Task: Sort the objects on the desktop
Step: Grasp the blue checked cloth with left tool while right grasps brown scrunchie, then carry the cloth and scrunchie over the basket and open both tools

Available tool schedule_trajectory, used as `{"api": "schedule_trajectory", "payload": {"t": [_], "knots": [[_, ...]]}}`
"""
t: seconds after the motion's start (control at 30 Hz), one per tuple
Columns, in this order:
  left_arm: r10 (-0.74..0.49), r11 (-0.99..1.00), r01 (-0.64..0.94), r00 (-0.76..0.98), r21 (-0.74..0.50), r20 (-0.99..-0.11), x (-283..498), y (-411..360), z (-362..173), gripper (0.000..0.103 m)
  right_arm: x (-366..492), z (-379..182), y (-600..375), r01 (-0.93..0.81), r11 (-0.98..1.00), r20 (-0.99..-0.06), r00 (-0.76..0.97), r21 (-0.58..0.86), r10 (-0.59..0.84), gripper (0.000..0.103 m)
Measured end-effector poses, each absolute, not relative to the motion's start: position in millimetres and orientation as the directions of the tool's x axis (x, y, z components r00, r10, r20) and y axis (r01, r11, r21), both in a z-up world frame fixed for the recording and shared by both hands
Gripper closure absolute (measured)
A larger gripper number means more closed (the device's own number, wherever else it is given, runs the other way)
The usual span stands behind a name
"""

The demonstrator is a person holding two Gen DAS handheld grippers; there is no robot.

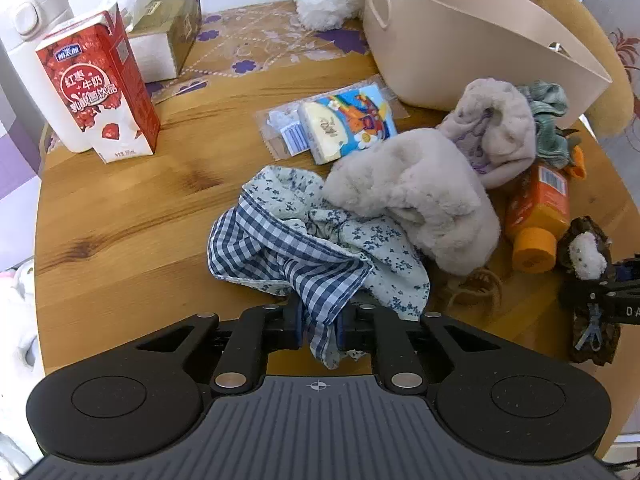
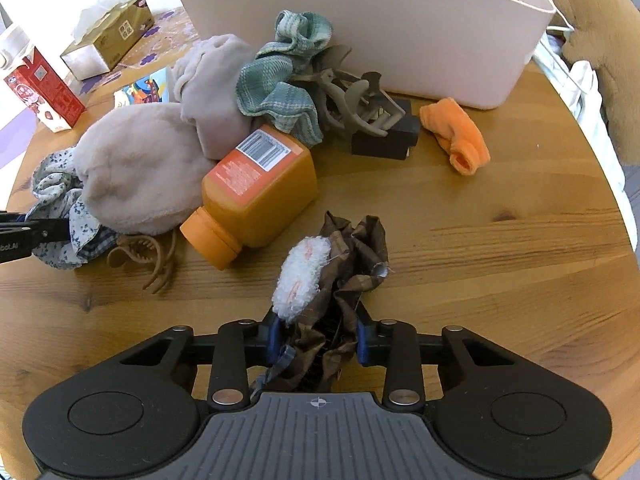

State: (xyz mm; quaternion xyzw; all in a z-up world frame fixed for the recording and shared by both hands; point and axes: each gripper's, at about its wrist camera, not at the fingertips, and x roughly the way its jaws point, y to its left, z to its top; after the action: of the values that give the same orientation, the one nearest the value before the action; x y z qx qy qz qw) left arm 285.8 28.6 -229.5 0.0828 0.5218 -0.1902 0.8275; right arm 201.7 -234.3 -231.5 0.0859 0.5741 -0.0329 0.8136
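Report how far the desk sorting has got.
Done: nothing visibly sorted; what shows of the beige bin looks empty. In hand: left gripper pinches the blue checked cloth; right gripper clamps the brown scrunchie. Left: orange bottle, fluffy mittens, hair claws.

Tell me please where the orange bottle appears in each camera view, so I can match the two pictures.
Left wrist view: orange bottle at the right edge, lying flat, cap toward the camera.
Right wrist view: orange bottle left of centre, lying flat, cap at lower left.
Shared landmark: the beige tub behind it.
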Motion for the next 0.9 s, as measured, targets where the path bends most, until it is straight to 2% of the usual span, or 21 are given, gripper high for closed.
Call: {"api": "schedule_trajectory", "payload": {"t": [0.53, 0.9], "knots": [[-0.265, 0.92, 0.384, 0.454, -0.081, -0.851, 260, 38, -185, 0.092, 196, -200, -269, 0.215, 0.955, -0.908, 0.405, 0.206, 0.105, 0.072], [-0.231, 0.955, 0.289, 0.568, -0.072, -0.79, 270, 37, -136, 0.092, 204, -152, -299, 0.224, 0.939, -0.855, 0.506, 0.26, 0.116, 0.072]]}}
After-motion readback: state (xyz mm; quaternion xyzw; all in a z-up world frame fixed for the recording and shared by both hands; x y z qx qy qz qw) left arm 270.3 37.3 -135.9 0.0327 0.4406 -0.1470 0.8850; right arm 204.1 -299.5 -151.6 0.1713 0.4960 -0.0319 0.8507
